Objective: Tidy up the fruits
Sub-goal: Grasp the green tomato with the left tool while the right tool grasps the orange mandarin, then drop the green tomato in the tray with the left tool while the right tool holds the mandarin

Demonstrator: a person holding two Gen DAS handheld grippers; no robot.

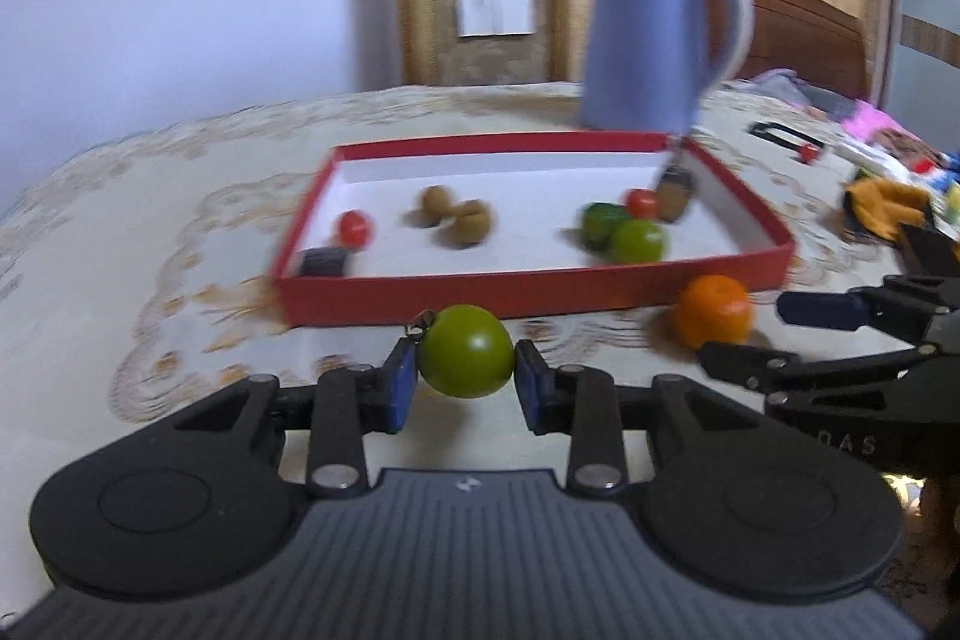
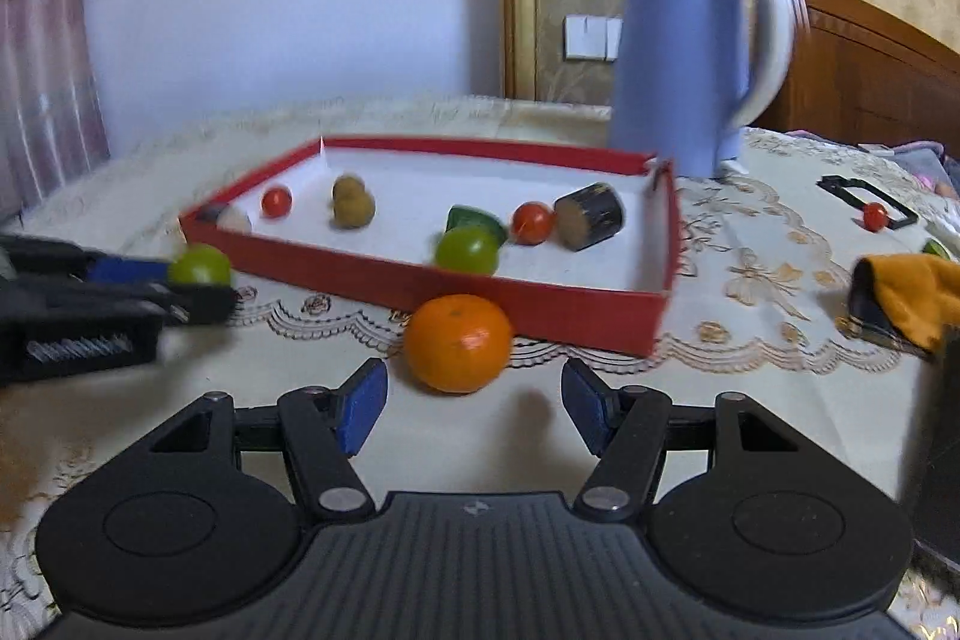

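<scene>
Round green fruit [image 1: 465,359] gripped between the left gripper's [image 1: 465,376] blue fingers [image 1: 401,383], just in front of the shallow red cardboard tray [image 1: 528,293]. Round orange mandarin [image 2: 458,343] lies on the table before that tray, ahead of the right gripper's [image 2: 474,406] open fingers.

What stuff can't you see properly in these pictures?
- Dark cylinder in the red tray: motion-blurred in the left wrist view.
- Pale object in the tray's left corner: half hidden by the tray wall, right wrist view.
- Orange cloth: partly hidden by a dark object at the right edge.
</scene>
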